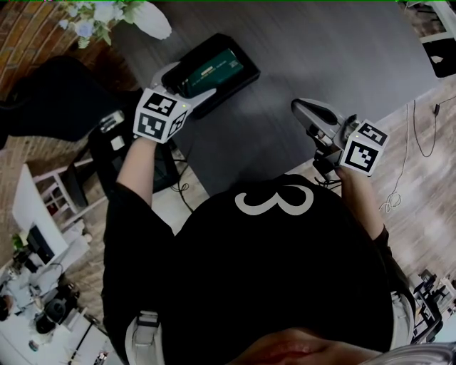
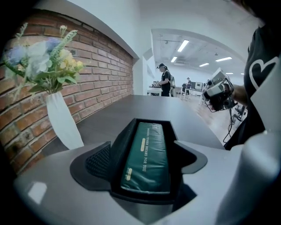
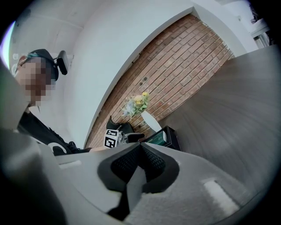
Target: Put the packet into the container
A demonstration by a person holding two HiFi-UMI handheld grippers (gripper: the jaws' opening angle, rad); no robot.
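A dark green packet (image 1: 214, 71) (image 2: 147, 154) lies lengthwise inside a black rectangular container (image 1: 240, 80) (image 2: 123, 136) on the dark grey table (image 1: 320, 50). My left gripper (image 1: 187, 82) (image 2: 145, 158) hovers over the container's near end. Its jaws stand wide open, one on either side of the container, and the pads (image 2: 99, 160) do not press on the packet. My right gripper (image 1: 303, 108) (image 3: 139, 147) is held above the table's near edge, well right of the container. It is shut, with nothing between its pads.
A white vase of flowers (image 1: 149, 18) (image 2: 63, 123) stands on the table just beyond the container, by the brick wall. A black chair (image 1: 57, 93) sits to the left. Cables (image 1: 399, 192) trail on the wooden floor at right. People (image 2: 164, 81) stand far off.
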